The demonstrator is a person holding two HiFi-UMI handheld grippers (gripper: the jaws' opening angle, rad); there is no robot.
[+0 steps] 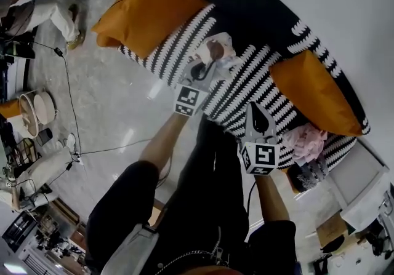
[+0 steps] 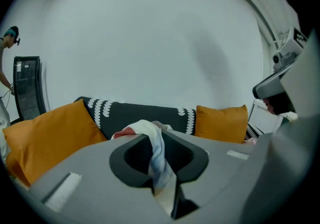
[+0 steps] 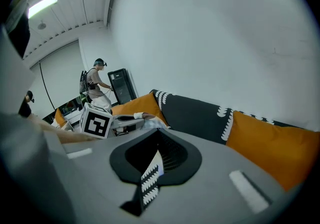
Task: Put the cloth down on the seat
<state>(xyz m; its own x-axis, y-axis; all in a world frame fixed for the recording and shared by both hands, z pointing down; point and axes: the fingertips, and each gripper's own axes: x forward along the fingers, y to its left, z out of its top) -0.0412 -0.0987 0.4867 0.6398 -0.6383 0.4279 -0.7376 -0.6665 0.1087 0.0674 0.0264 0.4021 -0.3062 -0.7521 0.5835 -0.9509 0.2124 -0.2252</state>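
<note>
Begins at the left with an orange cushion (image 1: 151, 3) leaning on the sofa back. Just right of it, shows the cloth (image 1: 218, 49) in the left gripper (image 1: 206, 66), fingers clamped on a gathered fold, the rest bunched above them. Sits over the striped seat (image 1: 246, 80); cannot tell whether touching it. Looks light, soft and limp: likely to drape and collapse on release, unbreakable, unlikely to slip. Best taken by a bunched fold or a corner, as here. Further right, shows the right gripper (image 1: 258, 119) near the seat's front edge, fingers a narrow slit apart with nothing in them. Ends with a second cushion (image 1: 314, 92) and a pink bundle (image 1: 306, 141).
</note>
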